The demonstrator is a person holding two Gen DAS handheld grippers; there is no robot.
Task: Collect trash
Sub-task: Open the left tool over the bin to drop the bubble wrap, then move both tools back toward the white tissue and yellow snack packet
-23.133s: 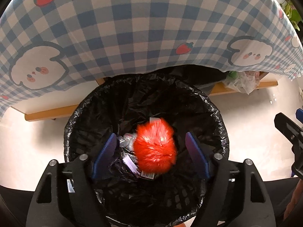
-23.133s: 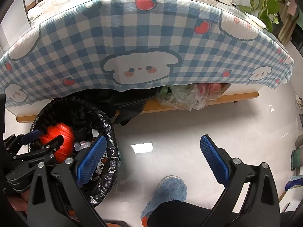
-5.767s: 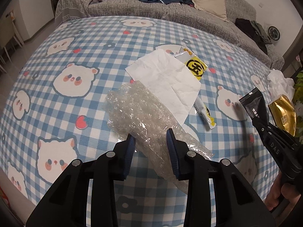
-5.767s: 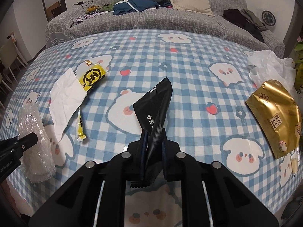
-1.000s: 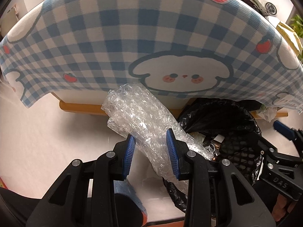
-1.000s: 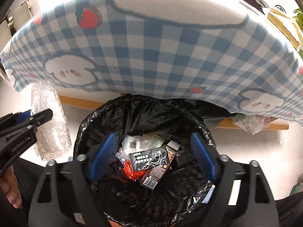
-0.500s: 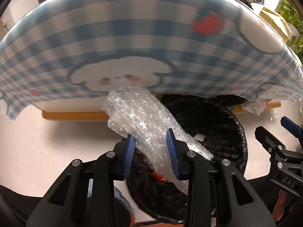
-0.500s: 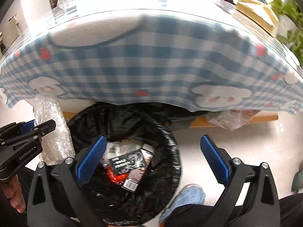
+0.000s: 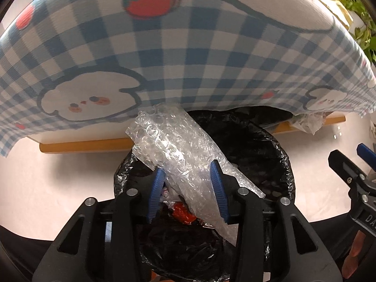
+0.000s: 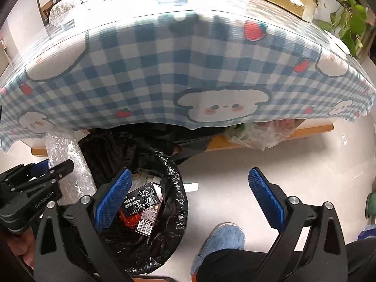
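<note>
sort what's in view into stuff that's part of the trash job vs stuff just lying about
Part of the job:
- bubble wrap, held by the left gripper over the bin
- black-lined trash bin
- black wrapper inside the bin
- right gripper, open

Just lying about:
- checked tablecloth
- potted plant
- blue slipper

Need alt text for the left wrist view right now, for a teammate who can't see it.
The left gripper is shut on a roll of bubble wrap directly above a black-lined trash bin with red trash inside. A blue checked tablecloth hangs behind; the right gripper's tip shows at right.
</note>
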